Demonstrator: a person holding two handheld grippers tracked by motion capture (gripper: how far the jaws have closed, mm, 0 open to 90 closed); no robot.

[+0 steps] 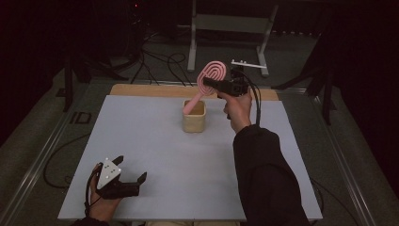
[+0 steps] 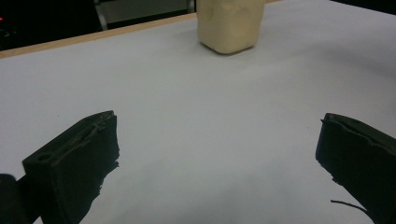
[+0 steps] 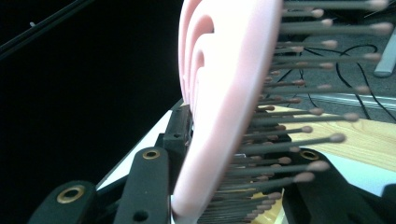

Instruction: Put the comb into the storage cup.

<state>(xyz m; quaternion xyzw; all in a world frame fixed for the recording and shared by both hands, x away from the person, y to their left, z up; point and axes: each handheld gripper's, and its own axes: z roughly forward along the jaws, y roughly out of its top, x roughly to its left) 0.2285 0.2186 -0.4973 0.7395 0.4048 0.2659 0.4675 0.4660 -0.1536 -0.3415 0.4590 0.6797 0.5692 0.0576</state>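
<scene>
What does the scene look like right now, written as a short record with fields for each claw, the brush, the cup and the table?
right claw: shut on the head of the pink hairbrush, held above the table
hairbrush: tilted, handle end down in the beige cup, bristles visible in the right gripper view
cup: upright, toward the far middle of the grey table
left claw: open, holding nothing, low at the near left corner of the table
left claw aim: toward the cup, well apart from it

No text, label or number can be read anywhere.
</scene>
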